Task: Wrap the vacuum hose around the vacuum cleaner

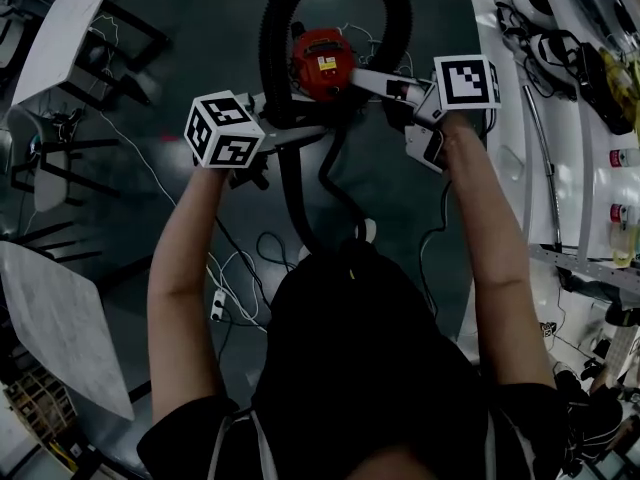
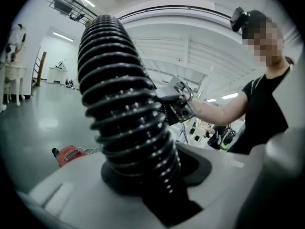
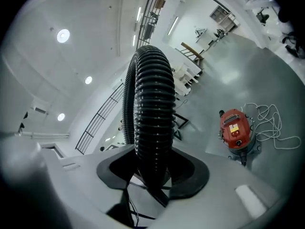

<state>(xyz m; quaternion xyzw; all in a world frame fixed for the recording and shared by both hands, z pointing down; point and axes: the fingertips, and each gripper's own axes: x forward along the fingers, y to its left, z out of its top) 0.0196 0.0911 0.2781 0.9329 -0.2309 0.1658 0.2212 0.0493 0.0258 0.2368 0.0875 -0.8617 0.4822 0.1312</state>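
Note:
A red vacuum cleaner [image 1: 322,63] stands on the dark floor ahead of me. Its black ribbed hose [image 1: 400,8] arcs in a loop above and around it, and a further length runs back toward my body. My left gripper [image 1: 300,133] is shut on the hose [image 2: 124,109] just left of the vacuum, which shows low at the left [image 2: 70,154] in the left gripper view. My right gripper [image 1: 365,78] reaches in from the right and is shut on the hose [image 3: 152,104], with the vacuum [image 3: 236,130] to its right. The hose fills both sets of jaws.
A white power cord [image 3: 269,123] lies coiled on the floor beside the vacuum. Light tabletops [image 1: 60,28] stand on the left, with chairs near them. A white workbench [image 1: 560,118] with tools runs along the right. Thin cables [image 1: 240,268] trail on the floor near my feet.

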